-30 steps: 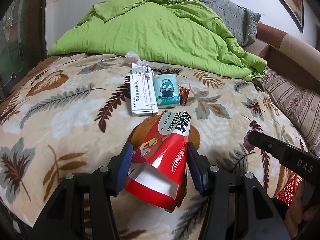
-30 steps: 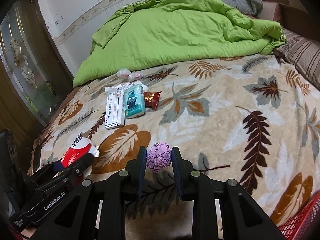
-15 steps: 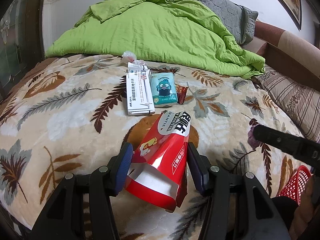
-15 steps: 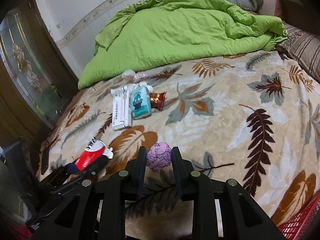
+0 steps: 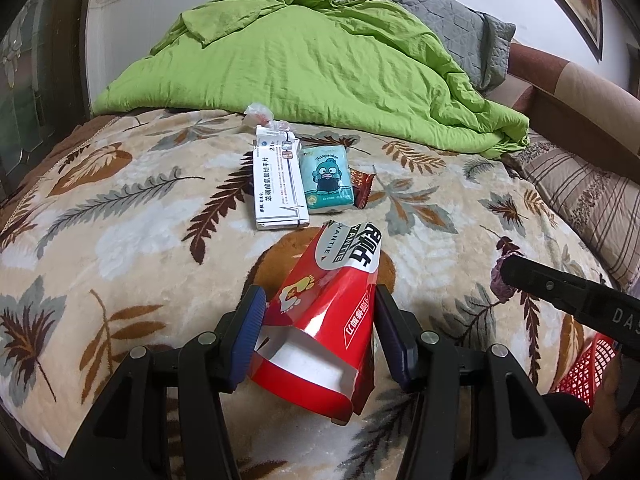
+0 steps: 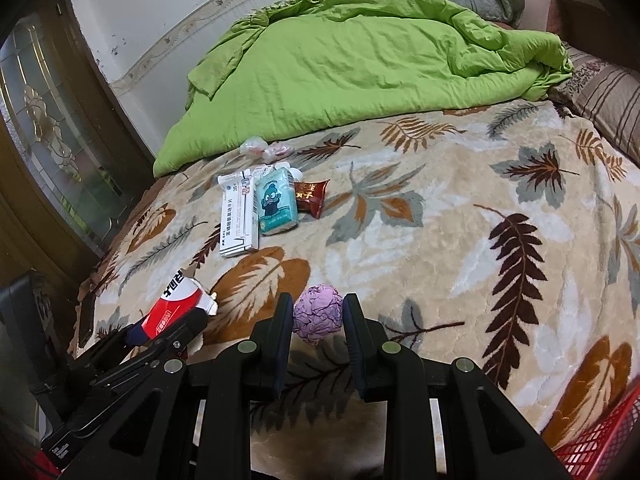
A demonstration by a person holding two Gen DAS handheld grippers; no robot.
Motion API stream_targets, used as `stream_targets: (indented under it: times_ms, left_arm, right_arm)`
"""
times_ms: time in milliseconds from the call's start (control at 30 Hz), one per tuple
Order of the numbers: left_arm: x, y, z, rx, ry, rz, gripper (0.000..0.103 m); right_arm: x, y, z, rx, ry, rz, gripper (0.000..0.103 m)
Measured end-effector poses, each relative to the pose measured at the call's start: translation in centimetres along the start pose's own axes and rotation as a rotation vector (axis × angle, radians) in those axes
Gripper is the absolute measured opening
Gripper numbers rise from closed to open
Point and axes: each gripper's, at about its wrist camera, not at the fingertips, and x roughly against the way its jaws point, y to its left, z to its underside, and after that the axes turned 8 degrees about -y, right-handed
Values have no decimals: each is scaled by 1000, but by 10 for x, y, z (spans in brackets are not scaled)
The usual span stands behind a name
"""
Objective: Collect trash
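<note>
Between the blue pads of the left gripper [image 5: 316, 328] sits a torn red carton [image 5: 328, 320], squeezed at its sides and held just above the leaf-patterned blanket [image 5: 120, 220]. Ahead of that gripper, well apart from it, lie a white medicine box [image 5: 280, 184], a teal tissue pack [image 5: 328, 180] touching its right side, and a brown candy wrapper [image 5: 362, 188] beside that. Further right, the right gripper [image 6: 316, 316] is clamped on a crumpled purple paper ball [image 6: 318, 316]. At its lower right shows a red basket [image 6: 596, 448].
</note>
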Motion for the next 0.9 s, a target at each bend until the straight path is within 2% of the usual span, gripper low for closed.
stream_targets:
  times_ms: [500, 900]
  left_arm:
    - [-6, -1, 0, -4, 10, 6, 54]
    - [-8, -6, 2, -18, 10, 16, 54]
  right_arm:
    - [-16, -6, 4, -6, 22, -1, 27]
    - [-12, -8, 4, -21, 12, -4, 27]
